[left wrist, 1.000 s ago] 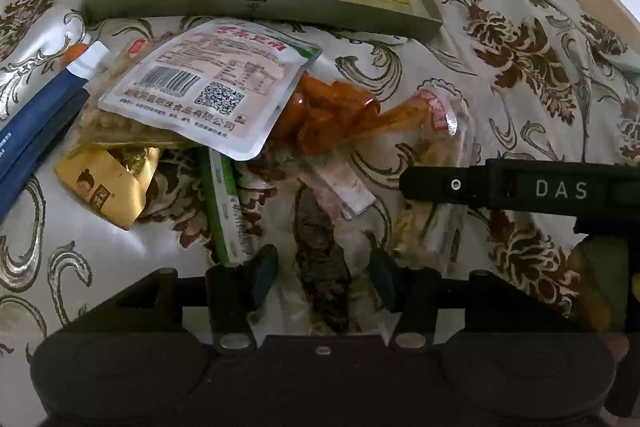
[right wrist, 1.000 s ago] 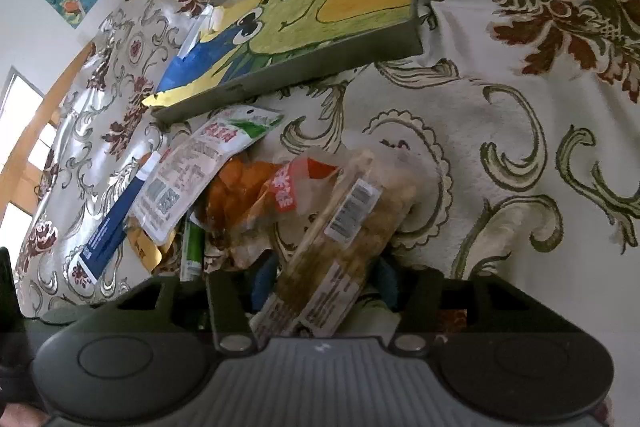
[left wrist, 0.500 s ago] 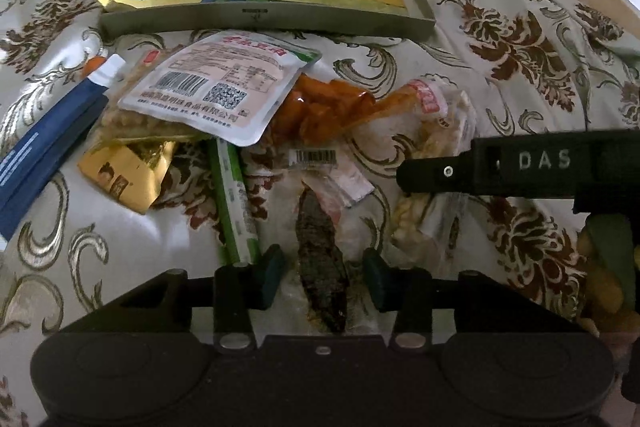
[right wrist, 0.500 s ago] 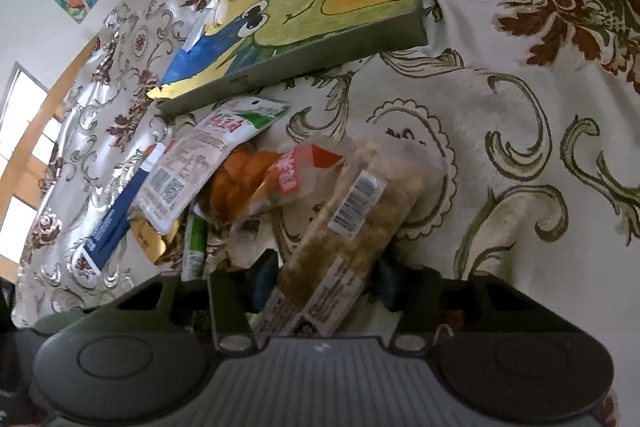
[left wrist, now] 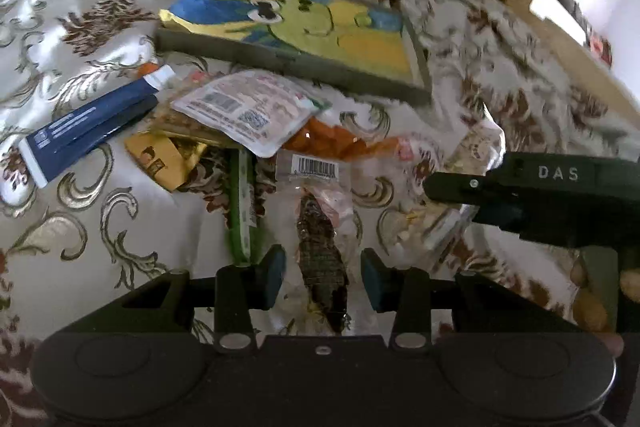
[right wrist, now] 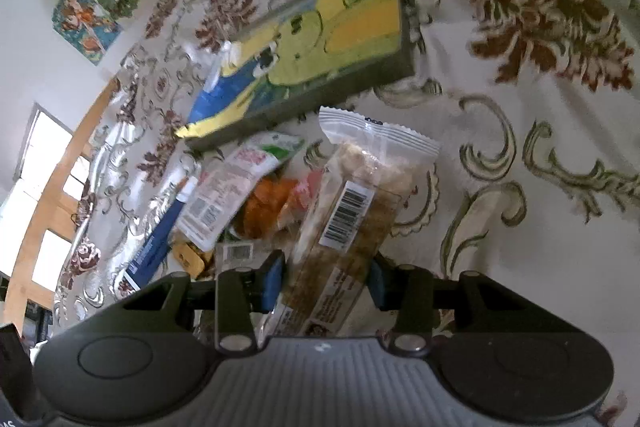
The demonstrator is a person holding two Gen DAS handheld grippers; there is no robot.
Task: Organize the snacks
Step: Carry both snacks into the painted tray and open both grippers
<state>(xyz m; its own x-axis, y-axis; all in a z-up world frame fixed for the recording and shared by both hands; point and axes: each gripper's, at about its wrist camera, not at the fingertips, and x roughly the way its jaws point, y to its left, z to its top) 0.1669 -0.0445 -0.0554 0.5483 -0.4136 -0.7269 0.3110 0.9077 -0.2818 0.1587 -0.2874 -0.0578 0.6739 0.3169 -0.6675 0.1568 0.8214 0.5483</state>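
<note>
Both grippers have risen from the pile since the earlier frames, each carrying a packet. Between the pads of the right gripper [right wrist: 323, 281] sits the clear grain bar packet [right wrist: 352, 223], barcode side up; its sealed far end now stands clear of the cloth, so the grip looks closed on it. The left gripper [left wrist: 322, 277] has a clear packet with a dark dried strip [left wrist: 322, 259] running between its pads; a gap shows on both sides of the strip, so whether the pads clamp the wrapper cannot be told. In the left view the scene has dropped lower and farther away, which fits a lift.

Remaining snacks lie in a heap on the patterned tablecloth [left wrist: 100, 227]: a white pouch [left wrist: 248, 111] on top, orange snacks [left wrist: 332, 141] just beside it on the right, a green stick packet [left wrist: 242, 203] and a gold packet [left wrist: 160, 161] nearer. A blue tube [left wrist: 88, 131] lies at the left. Beyond the heap sits the tray [left wrist: 288, 61] with the cartoon lining.

Judged from this, the tray is the likely destination, and both packets are at the carry stage.
</note>
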